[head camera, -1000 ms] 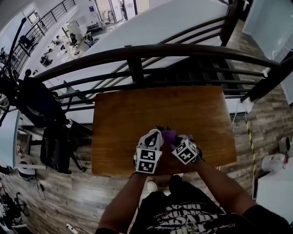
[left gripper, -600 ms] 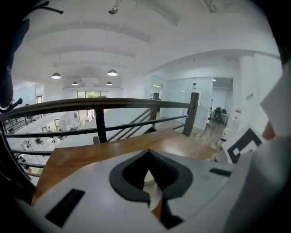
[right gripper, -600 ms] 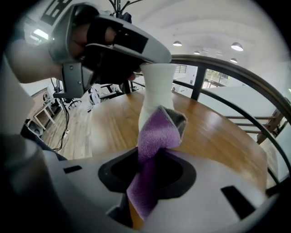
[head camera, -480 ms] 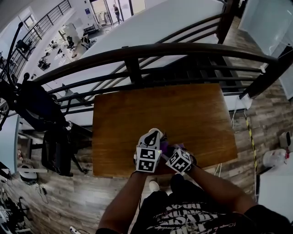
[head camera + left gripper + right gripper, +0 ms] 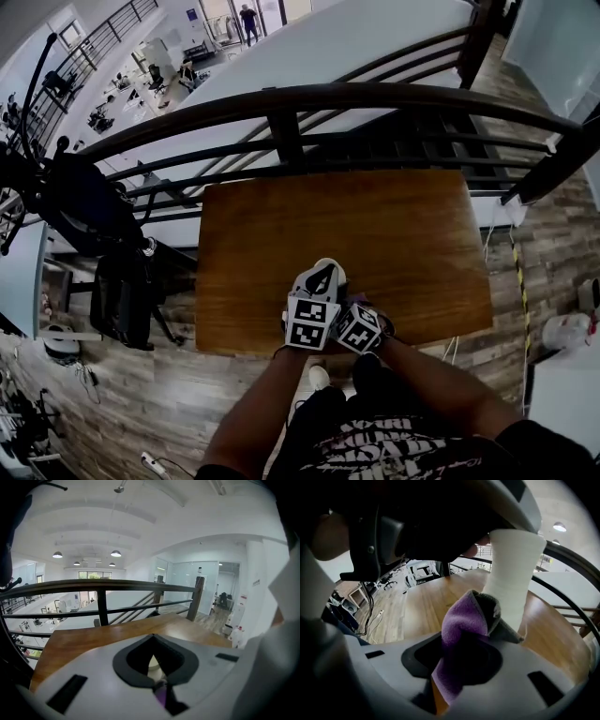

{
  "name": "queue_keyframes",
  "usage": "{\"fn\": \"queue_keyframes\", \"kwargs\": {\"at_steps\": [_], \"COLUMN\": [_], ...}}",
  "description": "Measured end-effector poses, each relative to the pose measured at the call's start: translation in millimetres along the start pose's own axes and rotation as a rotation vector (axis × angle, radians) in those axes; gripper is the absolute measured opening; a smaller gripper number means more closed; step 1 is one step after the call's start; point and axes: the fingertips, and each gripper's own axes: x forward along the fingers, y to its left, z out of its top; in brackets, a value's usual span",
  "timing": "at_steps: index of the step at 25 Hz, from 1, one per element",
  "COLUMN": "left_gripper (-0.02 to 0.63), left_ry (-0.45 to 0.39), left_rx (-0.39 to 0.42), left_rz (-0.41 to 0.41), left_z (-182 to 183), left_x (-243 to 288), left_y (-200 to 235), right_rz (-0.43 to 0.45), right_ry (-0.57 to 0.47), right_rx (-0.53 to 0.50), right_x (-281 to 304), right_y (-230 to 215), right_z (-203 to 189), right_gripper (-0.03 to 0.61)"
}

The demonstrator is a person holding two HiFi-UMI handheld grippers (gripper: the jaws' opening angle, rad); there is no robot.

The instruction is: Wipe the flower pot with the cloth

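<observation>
left side first: the left claw [image 5: 152, 662] is clamped on the white flower pot [image 5: 513, 569]. its own view shows only a pale sliver of pot in the dark gap, with a scrap of purple under it. the right gripper view shows dark jaws biting the pot at its wide top, with the tapered body hanging below. the pot sits over the near edge of the wooden bench [image 5: 394, 234], under both marker cubes in the head view, so it is mostly hidden there. whether its base rests on the bench or is lifted can't be told. to the right, the purple cloth [image 5: 461, 620] is bunched up and pressed against the lower side of the pot. the right claw [image 5: 461, 665] is closed on that cloth, with a wad sticking out past the jaws. progress judgement: both grasps are done and the wipe looks under way, cloth touching pot. the visible face looks plain clean white, the far side is unseen. probably left to do: go round the rest, the rim, then set the pot down. writing: none on pot or cloth. the cubes carry only black square markers, and the white print on the person's dark shirt is unreadable.
</observation>
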Motion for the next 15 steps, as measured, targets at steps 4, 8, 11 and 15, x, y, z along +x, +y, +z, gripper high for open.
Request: {"fn": "queue_keyframes", "kwargs": {"at_steps": [4, 8, 11, 15], "left_gripper": [0.000, 0.000, 0.000, 0.000], "left_ry": [0.001, -0.002, -0.003, -0.010], "left_rx": [-0.001, 0.005, 0.009, 0.012], "left_rz": [0.001, 0.004, 0.009, 0.013], "left_z": [0, 1, 2, 1], "left_x": [0, 1, 1, 0], "left_y": [0, 0, 0, 1], "right_rz": [0.007, -0.026, -0.069, -0.125], "right_ry": [0.009, 0.030, 0.042, 0.037], "right_rx": [0.002, 0.037, 0.087, 0.121], "right_x": [-2, -14, -23, -29], "right_y": [-3, -23, -47, -84], "right_z": [-9, -34, -48, -51], "right_gripper": [0.100, 0.100, 0.100, 0.100]}}
